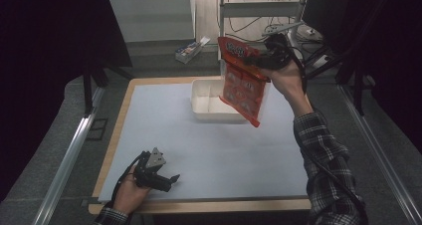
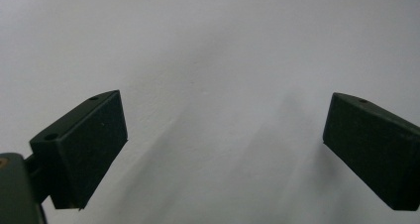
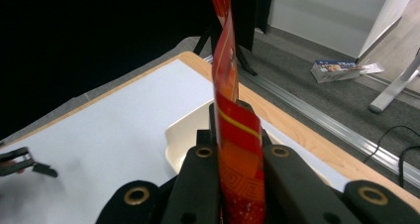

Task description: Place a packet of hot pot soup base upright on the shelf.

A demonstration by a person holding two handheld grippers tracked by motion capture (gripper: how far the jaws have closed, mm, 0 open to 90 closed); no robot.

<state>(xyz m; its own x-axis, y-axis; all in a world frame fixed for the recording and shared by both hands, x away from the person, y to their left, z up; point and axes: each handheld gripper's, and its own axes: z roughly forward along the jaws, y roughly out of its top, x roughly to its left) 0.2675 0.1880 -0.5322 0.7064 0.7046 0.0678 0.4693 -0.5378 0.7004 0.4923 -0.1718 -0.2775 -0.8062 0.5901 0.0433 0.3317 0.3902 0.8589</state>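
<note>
**Observer:** Where is the bag at this moment?

**Operator:** My right gripper (image 1: 263, 61) has the red snack bag (image 1: 242, 80) in the air above the far right corner of the white tray (image 1: 201, 103). The bag hangs with its top edge up and its lower corner dipping in front of the tray's right end, clear of the table (image 1: 209, 150). From the right gripper view I look along the bag edge-on: it rises as a thin red strip (image 3: 229, 85) straight out from between my two black jaws, which are pressed together on it, one on each face.

**Observer:** And the tray itself?

**Operator:** It sits on the pale sheet covering the table, toward the far side, and I can see a divider inside it. In the right gripper view the tray (image 3: 185, 135) lies just behind and below the bag.

**Observer:** What about your other hand?

**Operator:** My left gripper (image 1: 158, 175) rests low on the table, well apart from the tray, on the near left side. Its jaws stand wide apart with nothing between them; the left gripper view shows the two black pads (image 2: 86, 149) over bare pale sheet.

**Observer:** Anything beyond the tray?

**Operator:** A small box (image 1: 190, 51) lies on the floor past the table's far edge, behind the tray.
</note>
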